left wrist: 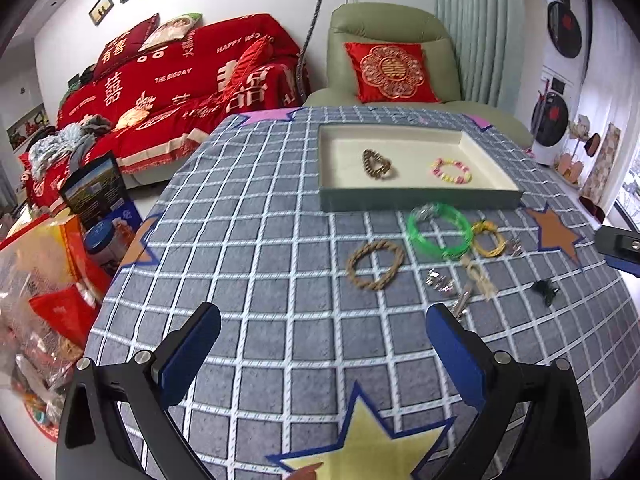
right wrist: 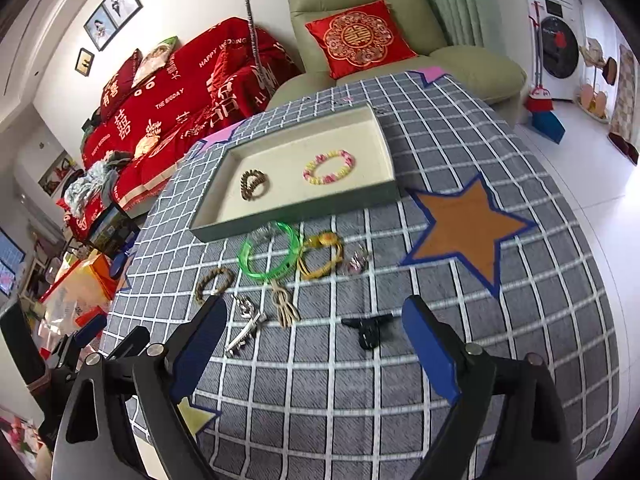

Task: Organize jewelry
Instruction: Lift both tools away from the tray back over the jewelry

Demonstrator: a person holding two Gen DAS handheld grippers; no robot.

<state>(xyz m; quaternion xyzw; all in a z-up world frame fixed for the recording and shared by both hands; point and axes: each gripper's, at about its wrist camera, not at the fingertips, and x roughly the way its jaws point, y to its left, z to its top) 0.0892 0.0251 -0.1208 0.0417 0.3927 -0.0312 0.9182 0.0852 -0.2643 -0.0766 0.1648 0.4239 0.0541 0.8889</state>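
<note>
A shallow cream-lined tray (left wrist: 416, 198) (right wrist: 292, 222) sits on the checked cloth and holds a dark bead bracelet (left wrist: 376, 164) (right wrist: 254, 184) and a pink-yellow bead bracelet (left wrist: 451, 171) (right wrist: 329, 168). In front of it lie a brown rope bracelet (left wrist: 375, 264) (right wrist: 214, 280), a green bangle (left wrist: 438, 231) (right wrist: 269, 256), a yellow cord bracelet (left wrist: 489, 238) (right wrist: 322, 258), a silver hair clip (left wrist: 440, 282) (right wrist: 244, 330), a beige tassel (right wrist: 284, 306) and a black claw clip (left wrist: 545, 290) (right wrist: 369, 330). My left gripper (left wrist: 323, 344) is open and empty, short of the jewelry. My right gripper (right wrist: 316, 336) is open and empty above the clips.
The table has star patches: orange (right wrist: 468, 228) at right, yellow (left wrist: 368, 444) near the front edge. A green armchair (left wrist: 384, 60) stands behind the table and a red-covered sofa (left wrist: 168, 92) to the left. Bags and boxes (left wrist: 60, 264) crowd the floor on the left.
</note>
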